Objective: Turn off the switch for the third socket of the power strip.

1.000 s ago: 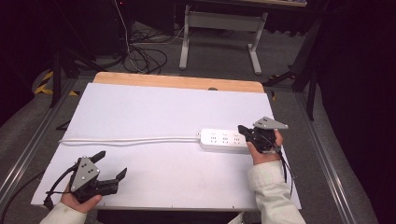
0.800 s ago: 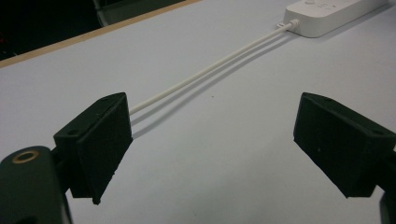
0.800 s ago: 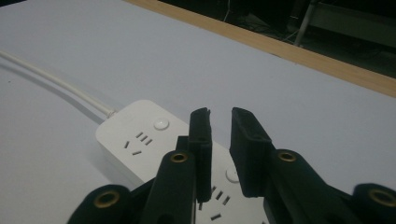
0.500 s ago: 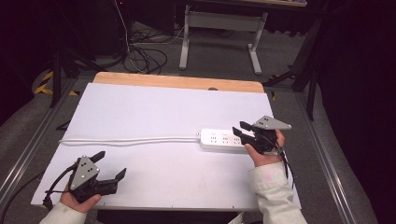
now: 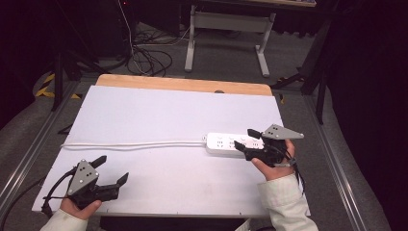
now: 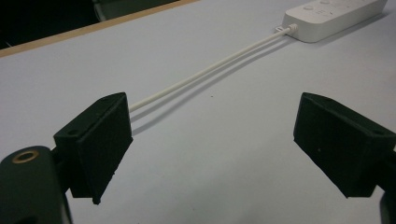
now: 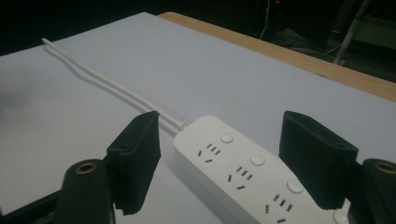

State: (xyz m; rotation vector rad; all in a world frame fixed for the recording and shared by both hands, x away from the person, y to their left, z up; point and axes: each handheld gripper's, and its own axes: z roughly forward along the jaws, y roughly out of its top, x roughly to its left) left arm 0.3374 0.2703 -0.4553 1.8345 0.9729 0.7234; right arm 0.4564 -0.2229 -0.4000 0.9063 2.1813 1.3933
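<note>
Right now the right gripper (image 5: 246, 143) stands wide, its jaws having just been opening, astride the strip's (image 5: 234, 143) near end without pressing it. Strip and cord (image 5: 132, 144) run leftward across the table (image 5: 159, 110); the left gripper (image 5: 111, 170), also wide, hovers well apart.

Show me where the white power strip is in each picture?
High view: the power strip lies right of the middle, at the right gripper.
Left gripper view: its end sits in the top right corner.
Right gripper view: at the bottom middle, between the open jaws.
Shared landmark: its white cord running across the table.
</note>
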